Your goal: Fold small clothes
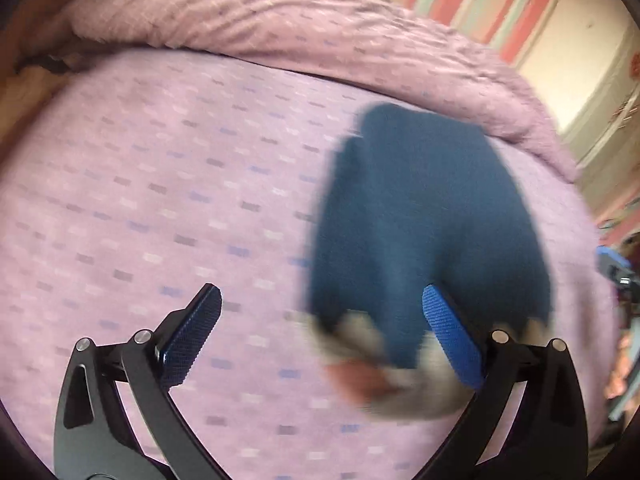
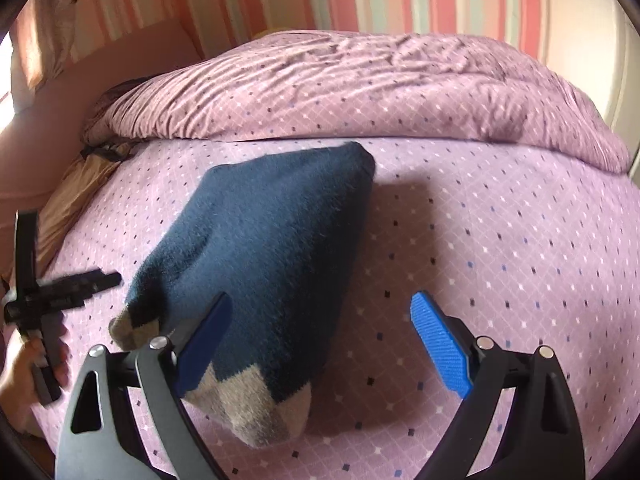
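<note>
Dark blue socks [image 2: 256, 264] with beige toes, lying folded on the lilac dotted bedsheet [image 2: 500, 240], in front of the rumpled duvet [image 2: 380, 84]. Left gripper [image 1: 324, 328] spread wide, nothing between its 2 blue pads, right pad overlapping the blurred sock edge. Right gripper [image 2: 324, 344] likewise apart and empty, left finger [image 2: 204, 344] over the socks. Hand [image 2: 24, 364] at far left holding the other gripper's black frame.

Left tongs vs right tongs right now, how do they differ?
The left tongs hang open mostly over bare purple bedsheet, the blue socks just past one pad; the right tongs hang open with one pad over the socks. The left view is motion-blurred, the right view sharp. Both have blue textured pads on black arms, and neither grips anything.
</note>
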`<action>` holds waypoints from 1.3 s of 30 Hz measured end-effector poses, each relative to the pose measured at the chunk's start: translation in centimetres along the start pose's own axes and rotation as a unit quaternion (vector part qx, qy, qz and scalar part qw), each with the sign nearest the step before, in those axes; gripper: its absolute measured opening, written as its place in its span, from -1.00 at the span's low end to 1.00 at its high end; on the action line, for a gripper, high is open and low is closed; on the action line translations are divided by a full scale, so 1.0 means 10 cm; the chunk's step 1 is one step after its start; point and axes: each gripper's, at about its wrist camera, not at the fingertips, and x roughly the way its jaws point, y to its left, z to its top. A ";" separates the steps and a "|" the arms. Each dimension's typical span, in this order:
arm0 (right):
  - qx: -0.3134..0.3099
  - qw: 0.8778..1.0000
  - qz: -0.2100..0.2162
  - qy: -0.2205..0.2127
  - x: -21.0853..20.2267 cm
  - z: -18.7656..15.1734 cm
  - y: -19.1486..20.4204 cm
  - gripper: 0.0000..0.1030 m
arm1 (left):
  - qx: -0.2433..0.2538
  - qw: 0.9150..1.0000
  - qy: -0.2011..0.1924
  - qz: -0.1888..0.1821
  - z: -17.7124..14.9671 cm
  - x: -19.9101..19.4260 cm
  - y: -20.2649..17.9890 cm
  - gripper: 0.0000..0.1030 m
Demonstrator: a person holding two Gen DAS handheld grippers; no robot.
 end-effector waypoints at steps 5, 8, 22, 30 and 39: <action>-0.084 0.996 0.017 0.003 0.28 -0.04 0.44 0.25 | -0.012 0.998 -0.005 0.054 0.10 -0.14 0.30 0.94; -0.111 0.992 0.023 0.048 0.57 -0.11 0.61 0.03 | -0.024 0.998 -0.009 0.051 0.09 -0.20 0.41 0.94; -0.124 0.992 -0.013 0.008 0.41 -0.10 0.62 0.77 | -0.002 0.999 0.030 0.014 0.01 -0.07 0.17 0.94; -0.109 0.993 -0.038 -0.028 0.00 0.08 0.33 0.89 | -0.022 0.995 0.049 -0.080 0.19 0.03 -0.09 0.94; -0.115 0.992 -0.055 -0.013 0.06 -0.10 0.22 0.88 | -0.103 0.973 0.102 -0.181 0.16 0.60 0.04 0.94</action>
